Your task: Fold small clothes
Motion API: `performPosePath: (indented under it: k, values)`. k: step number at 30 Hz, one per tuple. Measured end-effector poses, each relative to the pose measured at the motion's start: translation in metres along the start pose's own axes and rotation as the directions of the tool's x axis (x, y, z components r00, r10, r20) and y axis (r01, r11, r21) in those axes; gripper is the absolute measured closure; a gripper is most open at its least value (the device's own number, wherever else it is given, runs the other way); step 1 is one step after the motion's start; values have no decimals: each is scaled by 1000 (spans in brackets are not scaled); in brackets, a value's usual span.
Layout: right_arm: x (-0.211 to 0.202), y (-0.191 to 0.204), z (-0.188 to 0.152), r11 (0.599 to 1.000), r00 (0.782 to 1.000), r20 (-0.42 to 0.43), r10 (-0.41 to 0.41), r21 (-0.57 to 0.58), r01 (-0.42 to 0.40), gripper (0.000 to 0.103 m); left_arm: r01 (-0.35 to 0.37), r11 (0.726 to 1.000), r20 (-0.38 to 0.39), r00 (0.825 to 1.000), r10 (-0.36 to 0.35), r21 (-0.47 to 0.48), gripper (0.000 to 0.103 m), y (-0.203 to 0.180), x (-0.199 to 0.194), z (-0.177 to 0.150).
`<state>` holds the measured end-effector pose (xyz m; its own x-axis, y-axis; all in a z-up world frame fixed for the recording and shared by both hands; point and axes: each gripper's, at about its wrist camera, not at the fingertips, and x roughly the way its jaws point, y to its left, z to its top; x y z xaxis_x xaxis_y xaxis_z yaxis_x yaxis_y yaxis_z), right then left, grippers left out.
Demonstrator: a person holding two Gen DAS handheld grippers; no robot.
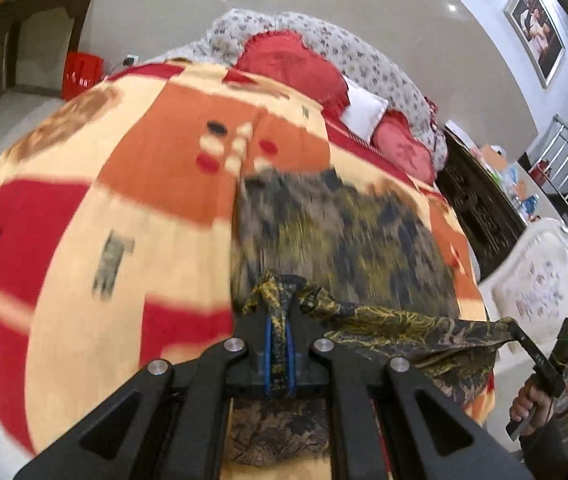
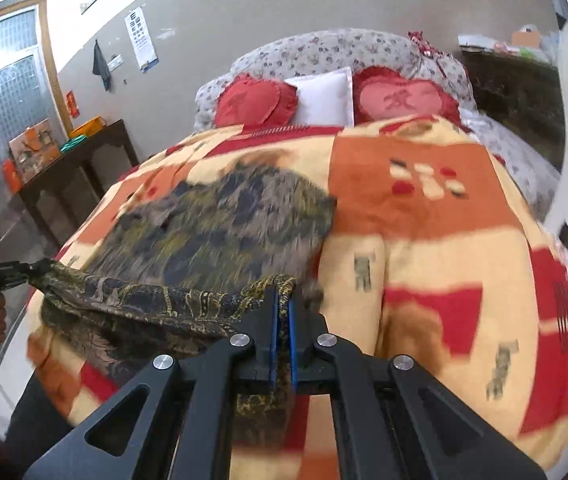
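A dark garment with a gold and navy print (image 1: 343,232) lies spread on the bed blanket (image 1: 124,208); it also shows in the right wrist view (image 2: 220,224). My left gripper (image 1: 280,300) is shut on the garment's near edge at one corner. My right gripper (image 2: 282,300) is shut on the other near corner. The near edge hangs stretched between the two grippers, lifted off the blanket. The right gripper shows at the right of the left wrist view (image 1: 519,330), and the left gripper at the left of the right wrist view (image 2: 24,270).
Red heart cushions (image 2: 258,102) and a white pillow (image 2: 323,96) lie at the bed's head. A dark side table (image 2: 72,168) with boxes stands on one side, a dark cabinet (image 1: 479,200) and a white chair (image 1: 543,276) on the other.
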<state>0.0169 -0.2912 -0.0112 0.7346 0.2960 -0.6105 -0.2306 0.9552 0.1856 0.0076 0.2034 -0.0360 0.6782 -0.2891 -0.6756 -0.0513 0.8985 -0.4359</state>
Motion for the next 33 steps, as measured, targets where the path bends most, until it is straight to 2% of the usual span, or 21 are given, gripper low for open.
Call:
performPosePath:
  k: [4, 11, 16, 20, 22, 23, 24, 25, 27, 31, 33]
  values:
    - [40, -2, 40, 999, 999, 31, -35, -15, 35, 98, -42, 999, 5, 999, 42, 29, 98, -6, 34, 40]
    - [105, -11, 87, 995, 995, 5, -95, -16, 95, 98, -123, 987, -30, 991, 127, 108, 98, -15, 99, 93]
    - [138, -16, 106, 993, 993, -20, -116, -1, 116, 98, -165, 981, -49, 984, 171, 103, 97, -13, 135, 110]
    - [160, -21, 107, 990, 989, -49, -141, 0, 141, 98, -227, 962, -54, 970, 238, 153, 94, -18, 160, 114]
    - [173, -26, 105, 989, 987, -69, -148, 15, 149, 98, -272, 946, -53, 957, 285, 174, 84, -19, 171, 115]
    - [178, -28, 104, 988, 985, -78, -152, 19, 154, 98, -289, 940, -50, 952, 302, 179, 83, -19, 175, 116]
    - [185, -30, 103, 988, 984, -94, -151, 25, 154, 98, -309, 935, -52, 945, 322, 177, 72, -17, 178, 117]
    - [189, -32, 101, 990, 985, -108, -136, 33, 141, 97, -323, 932, -60, 940, 337, 166, 57, -13, 180, 118]
    - [195, -38, 100, 992, 983, -163, -78, 85, 93, 97, -338, 932, -58, 936, 348, 134, 46, -5, 175, 121]
    - [165, -48, 106, 985, 993, -119, 22, 171, -1, 93, -346, 928, 7, 937, 348, 139, 46, -4, 142, 121]
    - [141, -47, 110, 986, 997, -73, 6, 167, 7, 90, -315, 937, 55, 949, 311, 148, 46, -10, 118, 114]
